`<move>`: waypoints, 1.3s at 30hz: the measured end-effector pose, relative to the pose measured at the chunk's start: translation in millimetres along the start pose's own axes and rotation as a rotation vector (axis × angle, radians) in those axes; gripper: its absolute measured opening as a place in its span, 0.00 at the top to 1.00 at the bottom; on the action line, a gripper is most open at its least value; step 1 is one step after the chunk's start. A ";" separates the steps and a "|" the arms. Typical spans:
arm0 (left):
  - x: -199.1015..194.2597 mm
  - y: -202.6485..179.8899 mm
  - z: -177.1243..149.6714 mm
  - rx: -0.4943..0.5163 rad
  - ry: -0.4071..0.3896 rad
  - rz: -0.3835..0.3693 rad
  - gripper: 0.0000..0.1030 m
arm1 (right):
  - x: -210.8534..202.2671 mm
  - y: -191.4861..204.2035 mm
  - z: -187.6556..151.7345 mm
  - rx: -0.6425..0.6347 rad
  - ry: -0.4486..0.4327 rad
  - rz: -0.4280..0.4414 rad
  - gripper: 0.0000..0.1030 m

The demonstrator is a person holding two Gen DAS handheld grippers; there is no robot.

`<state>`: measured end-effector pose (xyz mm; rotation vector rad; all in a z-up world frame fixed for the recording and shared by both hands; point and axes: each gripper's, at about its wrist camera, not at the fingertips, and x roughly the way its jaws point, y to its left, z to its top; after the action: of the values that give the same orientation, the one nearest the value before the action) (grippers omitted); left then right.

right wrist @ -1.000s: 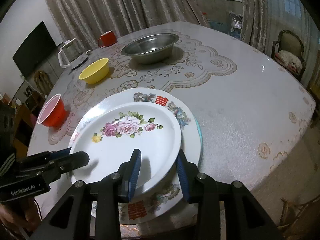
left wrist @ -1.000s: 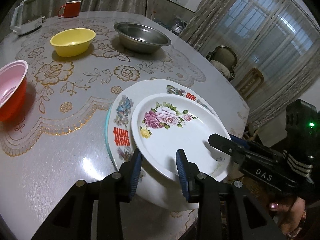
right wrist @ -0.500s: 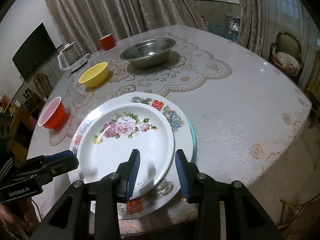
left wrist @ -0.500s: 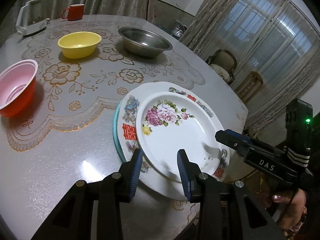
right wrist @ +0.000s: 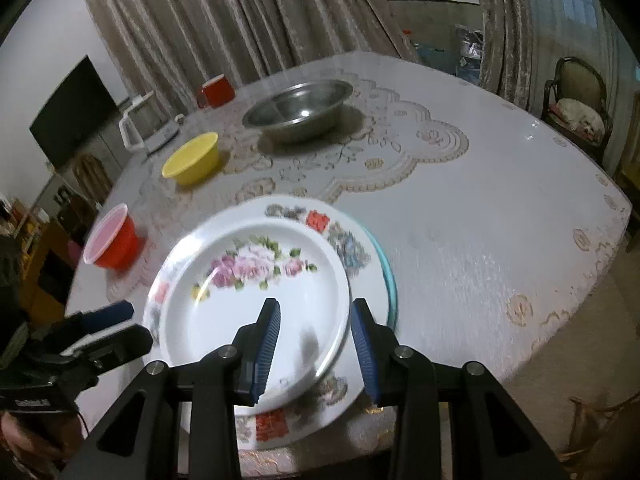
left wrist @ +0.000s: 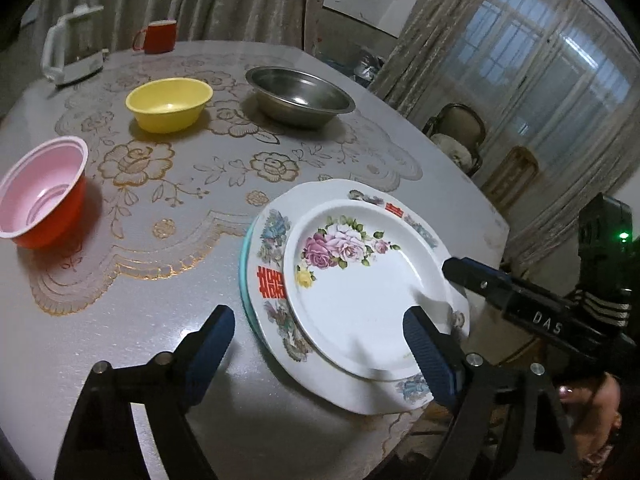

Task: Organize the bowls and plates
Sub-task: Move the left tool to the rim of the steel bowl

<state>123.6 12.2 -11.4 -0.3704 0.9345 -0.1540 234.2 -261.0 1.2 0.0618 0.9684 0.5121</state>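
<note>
So the rose plate (left wrist: 360, 292) sits on the bigger patterned plate (left wrist: 272, 256), with a teal-rimmed one under both, at the near table (right wrist: 480, 248) edge, probably stacked there for easy reach. Left claw (left wrist: 316, 344) is spread wide, holding nothing, straddling the stack's near rim. Right claw (right wrist: 316, 344) has its jaws apart either side of the rose plate's rim, not pinching it. Bowls unstacked, well apart: red (left wrist: 40, 204), yellow (left wrist: 168, 104), steel (left wrist: 300, 96). Glossy lace-print tablecloth, so plates likely slide. Mug (left wrist: 158, 36) and kettle (left wrist: 72, 52) at the far edge; curtains and chair behind.
</note>
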 end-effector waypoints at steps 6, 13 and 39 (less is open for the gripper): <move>8.2 12.5 13.6 -0.048 0.031 0.046 0.15 | -0.1 -10.0 21.4 0.008 -0.039 -0.002 0.63; 16.5 21.4 36.9 -0.101 0.043 0.093 0.14 | 14.9 -23.3 59.4 -0.034 -0.054 -0.035 0.61; 74.4 48.8 142.3 -0.180 0.034 0.099 0.06 | 154.3 -66.0 220.9 0.107 0.045 0.099 0.47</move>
<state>280.9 70.7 -9.5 -0.4875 1.0017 0.0144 507.1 -212.4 -8.9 0.1961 1.0398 0.5541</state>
